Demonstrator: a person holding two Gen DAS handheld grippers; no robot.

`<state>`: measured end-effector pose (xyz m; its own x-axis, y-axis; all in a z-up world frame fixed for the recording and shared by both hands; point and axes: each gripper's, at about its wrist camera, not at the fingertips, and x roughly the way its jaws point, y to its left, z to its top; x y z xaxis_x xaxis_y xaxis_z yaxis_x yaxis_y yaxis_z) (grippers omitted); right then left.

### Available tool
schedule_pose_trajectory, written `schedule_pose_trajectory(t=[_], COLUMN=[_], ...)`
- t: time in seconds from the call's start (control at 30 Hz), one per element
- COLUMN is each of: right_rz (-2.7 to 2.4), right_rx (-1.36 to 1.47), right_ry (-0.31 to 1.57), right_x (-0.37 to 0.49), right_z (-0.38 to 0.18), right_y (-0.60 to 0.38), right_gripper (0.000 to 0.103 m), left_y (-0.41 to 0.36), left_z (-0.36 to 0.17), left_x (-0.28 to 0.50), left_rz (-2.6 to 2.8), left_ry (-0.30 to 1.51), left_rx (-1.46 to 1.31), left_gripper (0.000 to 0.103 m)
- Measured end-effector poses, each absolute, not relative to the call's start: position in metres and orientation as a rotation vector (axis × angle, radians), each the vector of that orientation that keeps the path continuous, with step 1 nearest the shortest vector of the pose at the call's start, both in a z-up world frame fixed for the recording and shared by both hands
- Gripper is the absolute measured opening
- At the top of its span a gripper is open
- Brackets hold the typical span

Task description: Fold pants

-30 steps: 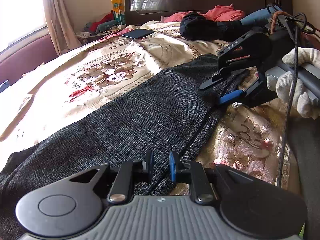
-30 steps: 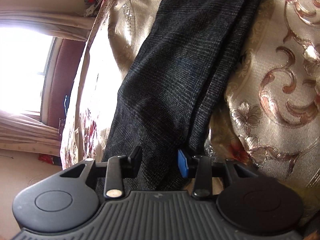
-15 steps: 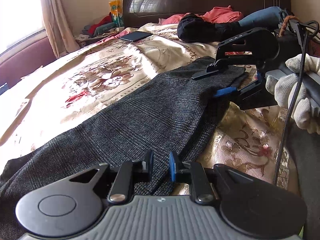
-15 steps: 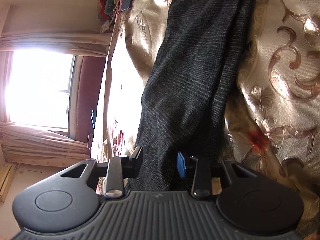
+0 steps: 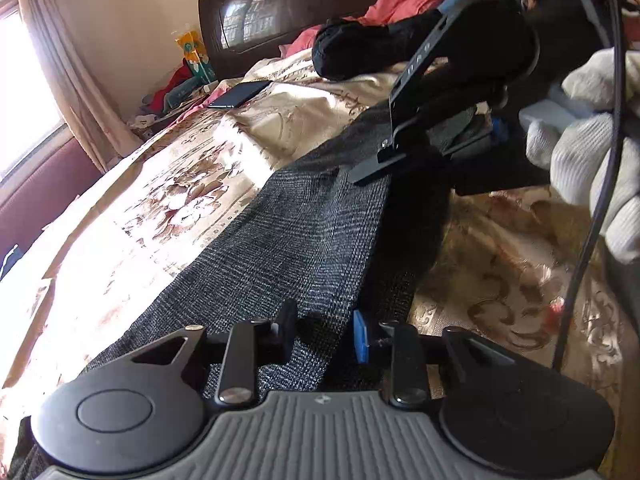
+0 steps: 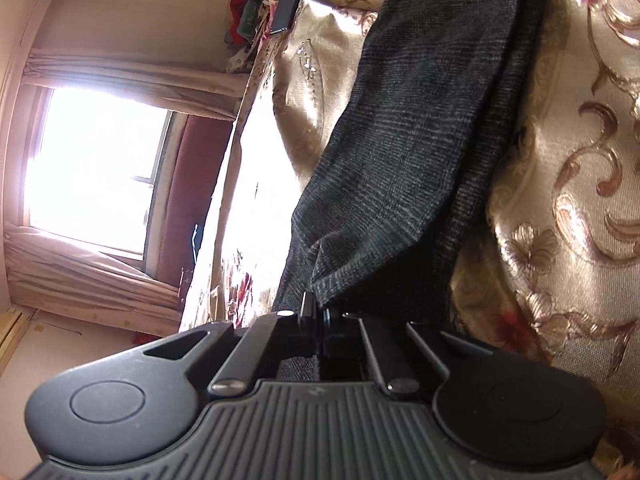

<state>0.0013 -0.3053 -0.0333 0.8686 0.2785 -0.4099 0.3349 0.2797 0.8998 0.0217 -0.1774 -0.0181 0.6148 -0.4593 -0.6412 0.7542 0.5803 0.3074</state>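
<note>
Nearest you, your left gripper [image 5: 325,334] stands partly open, its black and blue fingers straddling the near edge of the pants [image 5: 288,240]; whether the pads press the cloth cannot be told. Your right gripper [image 6: 316,314] has just closed and now pinches a raised fold of the pants [image 6: 420,132] between its fingers. In the left wrist view that gripper [image 5: 436,148] sits over the far end of the garment, held by your white-gloved hand [image 5: 592,152]. The pants, dark grey with a fine woven check, lie lengthwise and doubled over on a glossy beige bedspread [image 5: 180,184] with floral scrolls. Beyond: a dark phone [image 5: 240,94], a black bundle [image 5: 360,52], pink clothing [image 5: 400,2], a dark wooden headboard [image 5: 280,4], curtains [image 5: 68,76] beside a bright window [image 6: 100,168].
</note>
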Motion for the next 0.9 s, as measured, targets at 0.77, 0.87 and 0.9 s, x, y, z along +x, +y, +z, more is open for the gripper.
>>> schedule_pose_trajectory(t=[0.77,0.87,0.9], right_rz=[-0.303,-0.323,-0.346], right_rx=[1.251,1.155,1.133], right_ry=[0.431,0.454,0.504], right_x=[-0.016,-0.024,-0.021], right_z=[-0.032,-0.023,-0.028], right_y=[-0.361,-0.354,-0.356], right_gripper=[0.004,0.004,0.005], left_y=[-0.174,-0.17,-0.169], left_z=[-0.011,-0.015,-0.016], left_x=[0.013,0.012,0.012], left_rz=[-0.849,-0.863,-0.864], left_ry=[0.6,0.609,0.61], left_rx=[0.601,0.598,0.598], left_gripper=[0.02,0.02,0.02])
